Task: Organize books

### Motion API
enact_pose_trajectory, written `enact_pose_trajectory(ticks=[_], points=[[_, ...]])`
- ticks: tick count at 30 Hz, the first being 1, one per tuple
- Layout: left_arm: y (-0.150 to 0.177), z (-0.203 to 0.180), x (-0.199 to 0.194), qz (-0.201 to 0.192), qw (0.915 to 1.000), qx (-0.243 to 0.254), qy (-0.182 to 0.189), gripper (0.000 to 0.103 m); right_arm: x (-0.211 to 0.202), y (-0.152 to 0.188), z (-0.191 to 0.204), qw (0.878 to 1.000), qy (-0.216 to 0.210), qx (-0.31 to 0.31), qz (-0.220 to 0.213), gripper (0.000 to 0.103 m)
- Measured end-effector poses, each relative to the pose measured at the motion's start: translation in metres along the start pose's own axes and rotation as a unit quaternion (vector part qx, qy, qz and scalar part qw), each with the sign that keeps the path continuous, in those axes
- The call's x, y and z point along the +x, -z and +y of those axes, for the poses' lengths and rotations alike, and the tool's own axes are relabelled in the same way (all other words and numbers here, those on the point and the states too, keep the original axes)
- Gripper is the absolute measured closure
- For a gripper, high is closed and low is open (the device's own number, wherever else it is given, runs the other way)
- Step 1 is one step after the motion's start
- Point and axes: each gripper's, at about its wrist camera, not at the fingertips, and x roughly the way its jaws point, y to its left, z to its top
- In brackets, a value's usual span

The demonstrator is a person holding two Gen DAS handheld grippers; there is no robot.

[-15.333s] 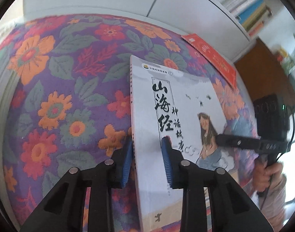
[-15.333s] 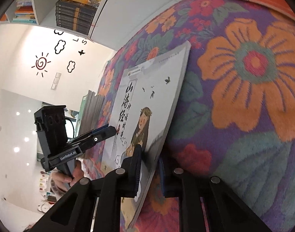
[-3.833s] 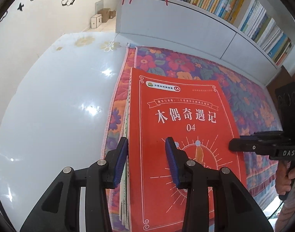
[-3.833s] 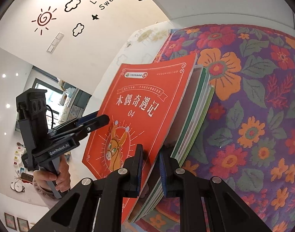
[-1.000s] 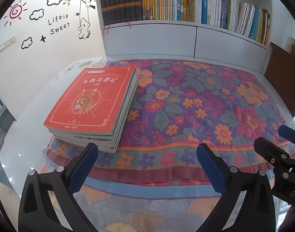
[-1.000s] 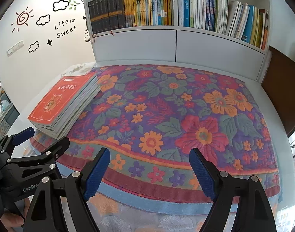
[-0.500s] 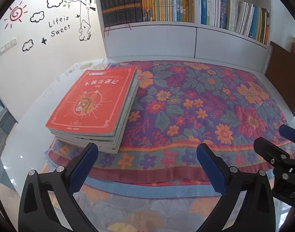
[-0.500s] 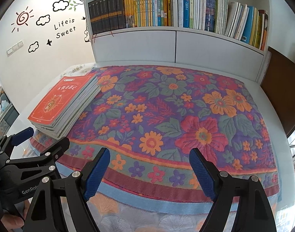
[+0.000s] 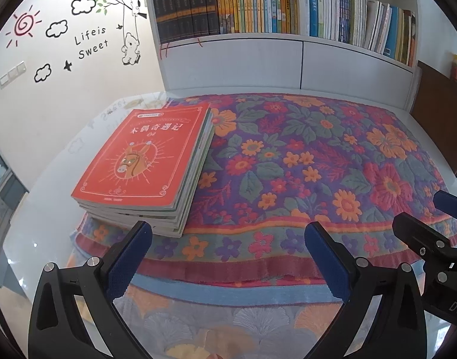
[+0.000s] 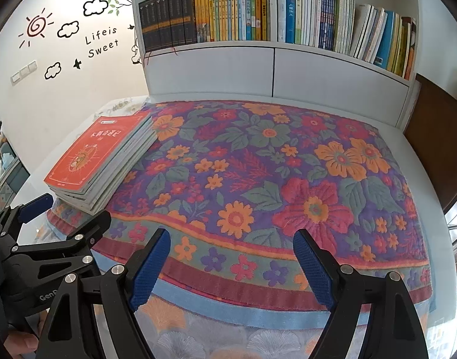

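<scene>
Both claws, left claw [image 9: 228,257] and right claw [image 10: 233,257], released; book stack [image 9: 144,164] lies on floral cloth [image 9: 303,164].

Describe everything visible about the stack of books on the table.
The stack of books lies flat at the left edge of the floral cloth, its left side hanging over the cloth's edge above the white table. It holds several thin paperbacks, edges roughly aligned but slightly stepped. The top cover is red-orange with white Chinese characters, a thin ornate border and a donkey-like head in an oval. Nothing rests on it; neither gripper touches it.
</scene>
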Motion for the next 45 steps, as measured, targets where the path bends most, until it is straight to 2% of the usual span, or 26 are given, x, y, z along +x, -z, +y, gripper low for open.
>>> enact_pose_trajectory(ticks=[18, 22, 36, 45], points=[[0.0007, 0.0008, -0.0015, 0.003, 0.9999, -0.005, 0.015, 0.001, -0.0021, -0.0011, 0.0017, 1.0, 0.007, -0.005, -0.002, 0.021], [0.0015, 0.0018, -0.0059, -0.01, 0.9997, -0.006, 0.024, 0.001, -0.0025, -0.0013, 0.0026, 1.0, 0.01, -0.006, -0.002, 0.02], [0.0008, 0.0056, -0.006, -0.011, 0.9995, -0.009, 0.028, 0.001, -0.0024, -0.0017, 0.0064, 1.0, 0.006, -0.01, -0.005, 0.021], [0.0016, 0.0016, -0.0093, -0.02, 0.9997, -0.007, 0.014, 0.001, 0.001, -0.0003, 0.0021, 1.0, -0.003, -0.001, -0.005, 0.021]])
